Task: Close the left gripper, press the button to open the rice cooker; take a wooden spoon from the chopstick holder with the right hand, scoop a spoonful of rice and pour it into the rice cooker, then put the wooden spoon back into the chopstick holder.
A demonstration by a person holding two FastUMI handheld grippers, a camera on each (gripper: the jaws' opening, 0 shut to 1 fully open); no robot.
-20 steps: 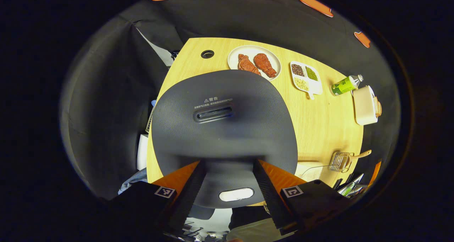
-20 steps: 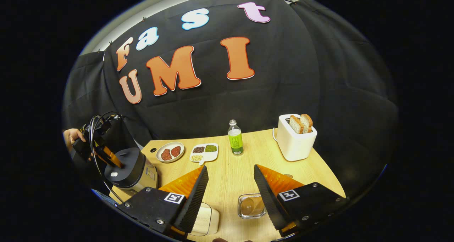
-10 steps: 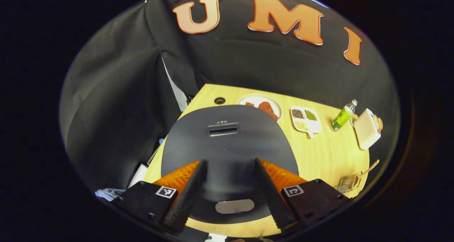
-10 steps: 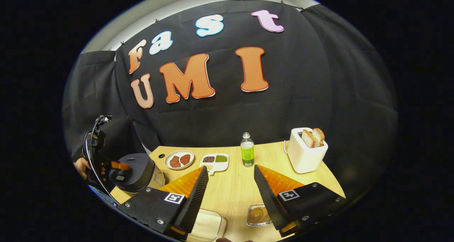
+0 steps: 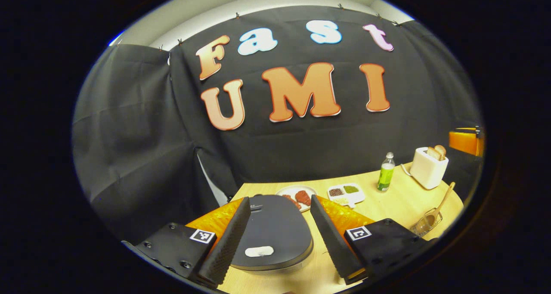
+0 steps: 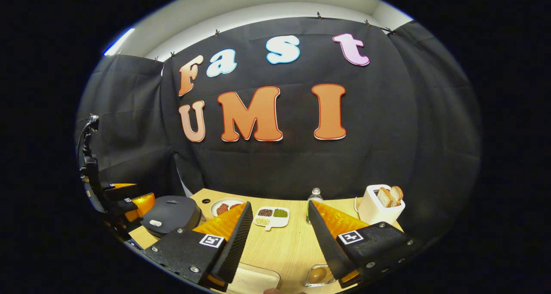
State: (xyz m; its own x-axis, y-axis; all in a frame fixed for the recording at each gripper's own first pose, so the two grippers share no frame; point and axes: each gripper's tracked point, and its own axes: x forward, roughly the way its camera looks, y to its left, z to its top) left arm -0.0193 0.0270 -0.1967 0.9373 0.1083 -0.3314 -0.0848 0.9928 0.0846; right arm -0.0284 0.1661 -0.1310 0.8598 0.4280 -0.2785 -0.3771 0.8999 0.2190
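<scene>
I see the wooden surface (image 5: 387, 203) across the lower middle of both views. On it, at the lower centre of the left gripper view, sits the rice cooker (image 5: 275, 233), its dark lid down and the pale button (image 5: 259, 251) showing near its front edge; in the right gripper view it lies at the lower left. My left tool (image 5: 280, 238) hangs just above the cooker with its fingers spread wide, one on each side of the lid, gripping nothing. My right tool (image 6: 277, 238) is likewise released, fingers apart over bare wood in the lower centre of its view.

At the right of the left gripper view stands the toaster (image 5: 428, 168) with bread in its slots, and a green-labelled bottle (image 5: 386, 177) to its left. Behind the cooker are a plate (image 5: 297, 195) of reddish food and a divided dish (image 5: 345, 193) of grains.

At the lower right edge of the left gripper view the wooden spoon (image 5: 437, 210) leans in the wire chopstick holder (image 5: 426, 224). A clear container (image 6: 318, 275) sits low in the right gripper view; its contents are too hidden to tell, possibly something brown.
</scene>
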